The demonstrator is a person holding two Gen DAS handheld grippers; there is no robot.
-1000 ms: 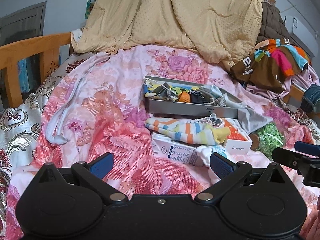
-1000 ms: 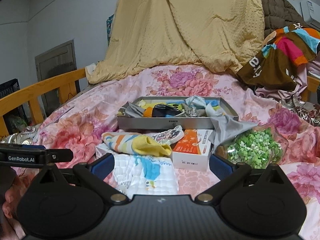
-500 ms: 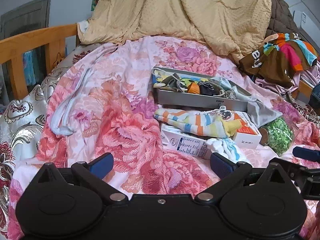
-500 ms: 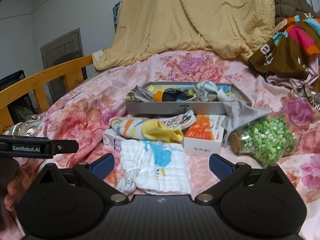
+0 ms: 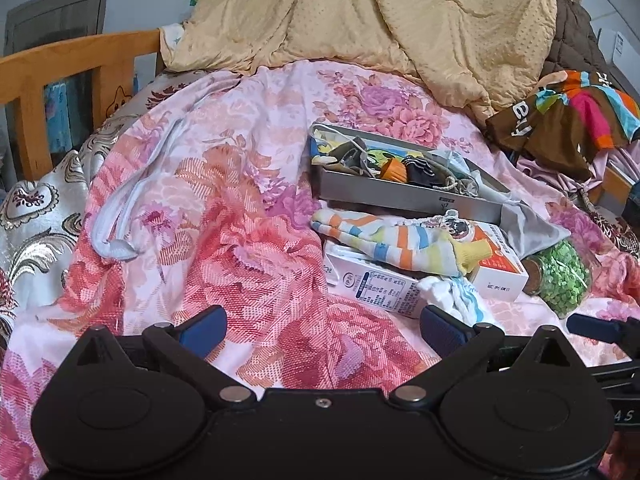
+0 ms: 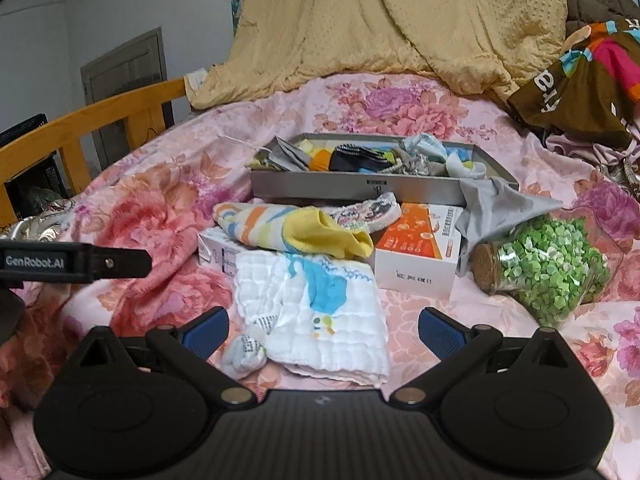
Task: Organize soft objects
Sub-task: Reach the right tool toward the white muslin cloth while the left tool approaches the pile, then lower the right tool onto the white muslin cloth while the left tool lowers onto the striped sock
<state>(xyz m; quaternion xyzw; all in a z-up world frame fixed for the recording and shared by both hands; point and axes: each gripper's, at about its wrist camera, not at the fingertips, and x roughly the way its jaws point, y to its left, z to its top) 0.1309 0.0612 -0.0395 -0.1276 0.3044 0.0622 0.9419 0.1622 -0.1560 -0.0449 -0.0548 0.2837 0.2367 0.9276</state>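
— Right wrist view: how do the right tongs (image 6: 323,330) sit?
— Low over the floral bedspread (image 6: 160,200), blue pads spread wide apart, holding nothing. A white quilted cloth (image 6: 320,316) with a blue print lies just ahead between the pads, crumpled at its near left corner.
— And the left tongs (image 5: 322,326)?
— Also level and low, pads apart and empty, over bare pink-and-red bedspread. In the right wrist view one black bar of them pokes in from the left edge.
— Where are the soft things?
— A striped sock (image 6: 292,230) with a yellow cuff lies draped over a white carton (image 5: 372,286), beside an orange-and-white box (image 6: 420,252). Behind them a shallow grey metal tray (image 6: 360,190) holds a tangle of socks; the single pieces are hard to tell apart. A grey cloth (image 6: 492,208) hangs over its right corner.
— Anything else?
— A glass jar (image 6: 548,264) of green bits lies on its side, cork toward the box. A tan dimpled blanket (image 6: 400,20) rises behind, cut off at the top.
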